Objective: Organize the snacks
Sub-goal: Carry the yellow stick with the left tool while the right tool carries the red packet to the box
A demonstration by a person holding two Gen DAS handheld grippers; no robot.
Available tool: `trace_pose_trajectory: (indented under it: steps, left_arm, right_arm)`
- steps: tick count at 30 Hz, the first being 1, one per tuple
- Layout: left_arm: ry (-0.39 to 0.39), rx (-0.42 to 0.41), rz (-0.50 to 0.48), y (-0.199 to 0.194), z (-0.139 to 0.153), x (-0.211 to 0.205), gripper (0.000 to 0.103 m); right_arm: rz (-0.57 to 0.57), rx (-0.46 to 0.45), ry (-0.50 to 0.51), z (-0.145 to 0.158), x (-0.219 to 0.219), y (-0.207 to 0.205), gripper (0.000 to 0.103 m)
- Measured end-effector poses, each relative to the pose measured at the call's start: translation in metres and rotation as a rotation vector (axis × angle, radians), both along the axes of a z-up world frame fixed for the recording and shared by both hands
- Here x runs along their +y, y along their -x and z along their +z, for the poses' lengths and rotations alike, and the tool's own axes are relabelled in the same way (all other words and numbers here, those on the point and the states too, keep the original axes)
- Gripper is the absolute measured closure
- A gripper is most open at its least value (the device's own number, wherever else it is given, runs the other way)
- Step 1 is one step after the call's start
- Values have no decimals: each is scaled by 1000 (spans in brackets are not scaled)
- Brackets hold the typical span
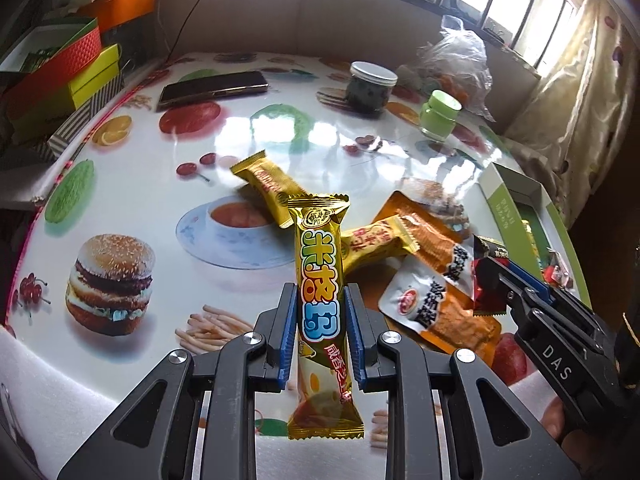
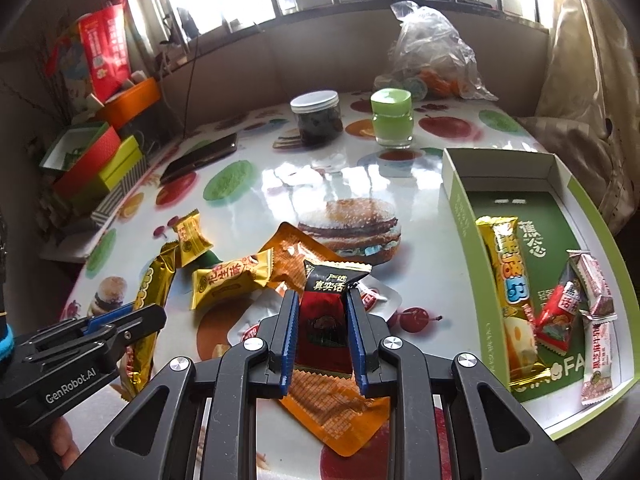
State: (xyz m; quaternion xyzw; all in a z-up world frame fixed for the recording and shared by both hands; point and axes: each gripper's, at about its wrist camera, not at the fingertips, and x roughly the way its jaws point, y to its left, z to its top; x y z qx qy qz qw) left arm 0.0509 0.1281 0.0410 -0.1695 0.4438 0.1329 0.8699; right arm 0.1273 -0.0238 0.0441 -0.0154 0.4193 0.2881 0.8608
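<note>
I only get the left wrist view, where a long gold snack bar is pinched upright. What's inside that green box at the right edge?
Observer: The green cardboard box holds a matching long gold bar along its left wall.
Operator: Anything else?
Observer: A small red packet and pink-and-white packets lie near its right wall.
Operator: What's underneath the other gripper?
Observer: The right gripper pinches a black-and-red packet above a flat orange pouch.

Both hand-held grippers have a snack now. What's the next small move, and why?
Probably carry the right hand-held gripper, shut on the red packet, right, over the green box and release. The box already holds similar snacks, with bare floor near its back wall. The left hand-held gripper can follow with its gold bar.
</note>
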Motion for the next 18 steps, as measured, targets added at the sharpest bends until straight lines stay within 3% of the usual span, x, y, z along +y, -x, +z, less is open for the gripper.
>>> trace_pose_trajectory:
  steps: [18]
  left_arm:
    - [-26,-48,-85,-11,22,-32,79]
  right_arm:
    - [-69,-68,-17,28,-42,1,81]
